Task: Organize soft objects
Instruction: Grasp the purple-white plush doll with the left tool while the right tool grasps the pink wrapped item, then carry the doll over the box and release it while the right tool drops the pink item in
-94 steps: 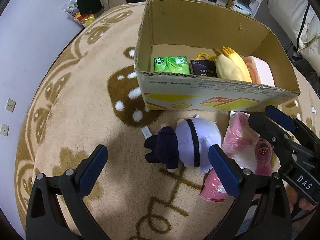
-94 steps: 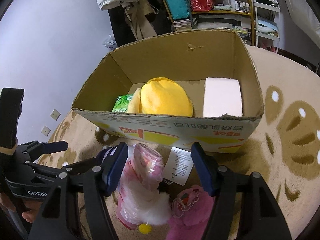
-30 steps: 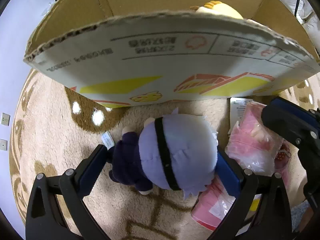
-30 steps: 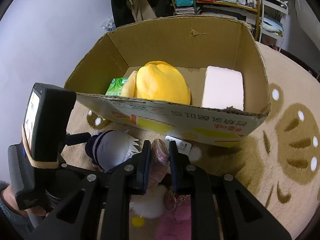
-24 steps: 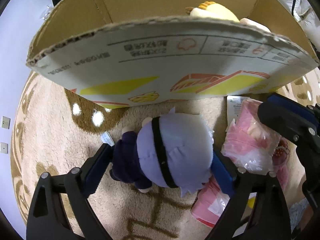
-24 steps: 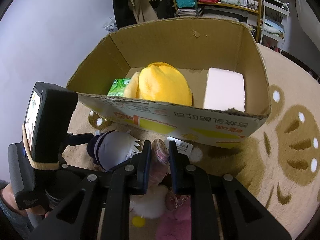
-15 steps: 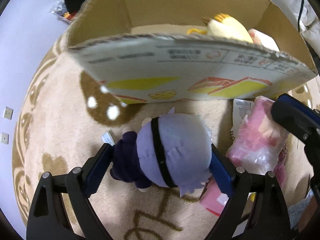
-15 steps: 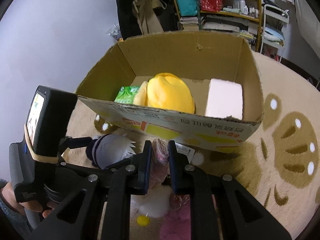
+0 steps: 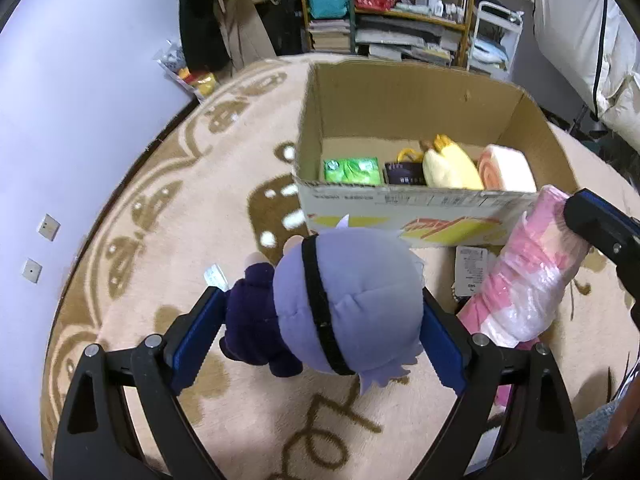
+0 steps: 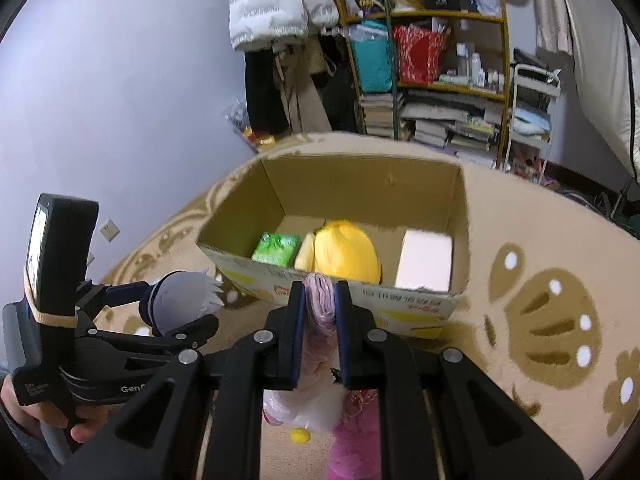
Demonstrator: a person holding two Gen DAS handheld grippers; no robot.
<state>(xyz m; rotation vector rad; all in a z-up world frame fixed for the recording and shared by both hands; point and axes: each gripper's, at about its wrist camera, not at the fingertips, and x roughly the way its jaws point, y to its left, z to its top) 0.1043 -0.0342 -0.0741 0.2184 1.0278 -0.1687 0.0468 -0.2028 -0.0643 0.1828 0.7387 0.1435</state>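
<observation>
Above the patterned rug point(image 9: 168, 216), just short of the cardboard box point(image 9: 416, 120), we hold two soft things. Our left hand-held gripper point(image 9: 320, 320) clamps a lilac-headed plush doll point(image 9: 348, 300); its jaws have just been closing. Our right hand-held gripper point(image 10: 320, 320) pinches a plastic-wrapped pink bundle point(image 9: 532, 272). We judge both need to clear the near wall, then drop into the free floor behind the green tissue pack point(image 9: 352, 170).

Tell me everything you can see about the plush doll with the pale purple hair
The plush doll is a soft fabric figure: a big round lavender head with spiky felt hair tips, a black band around it, and a small dark navy body with pale hands. A white tag hangs by its body. It lies sideways, clamped between the left gripper's blue pads, lifted above the rug.
</observation>
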